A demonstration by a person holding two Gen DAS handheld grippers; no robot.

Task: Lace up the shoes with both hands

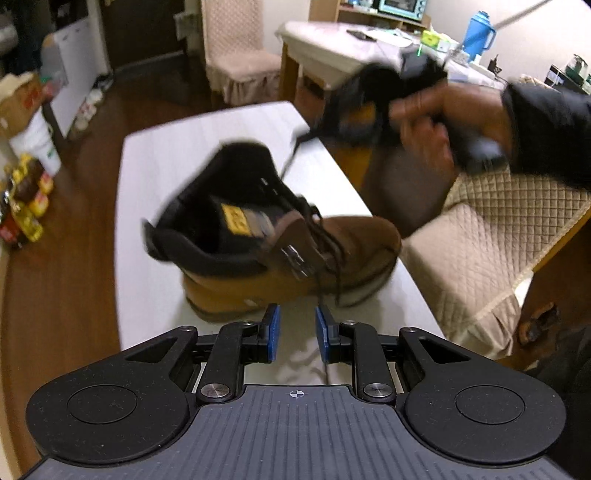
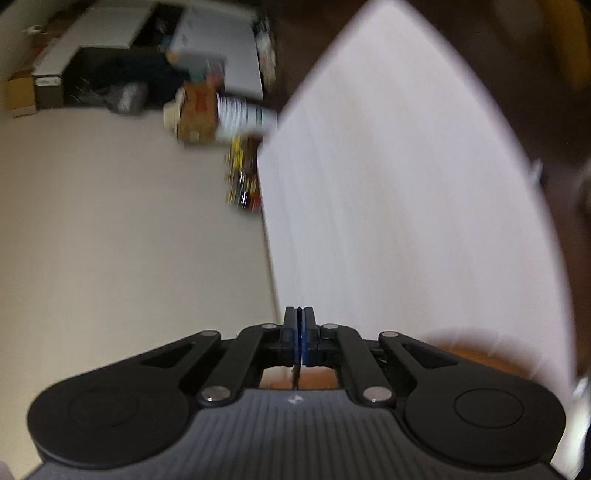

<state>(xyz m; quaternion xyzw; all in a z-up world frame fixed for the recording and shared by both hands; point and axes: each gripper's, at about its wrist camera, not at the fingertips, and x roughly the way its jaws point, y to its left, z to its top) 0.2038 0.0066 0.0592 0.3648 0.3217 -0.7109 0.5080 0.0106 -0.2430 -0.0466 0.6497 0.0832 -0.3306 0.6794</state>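
Note:
A brown high-top boot [image 1: 280, 251] with a black collar stands on the white table [image 1: 166, 166], toe to the right. Just in front of it my left gripper [image 1: 297, 321] has its blue pads apart. A dark lace [image 1: 324, 354] hangs down from the boot between the jaws, close to the right pad and not pinched. A second strand [image 1: 286, 162] runs up from the boot's top to my right gripper [image 1: 310, 134], blurred and held in a person's hand [image 1: 443, 122]. In the right wrist view my right gripper [image 2: 299, 314] is shut, with a thin dark lace [image 2: 295, 374] showing below its pads.
A quilted beige seat cover [image 1: 498, 240] lies close to the table's right edge. Bottles [image 1: 26, 206] and a white bucket [image 1: 37, 144] stand on the wooden floor at the left. Behind are a covered chair [image 1: 240, 55] and another table with a blue jug [image 1: 478, 33].

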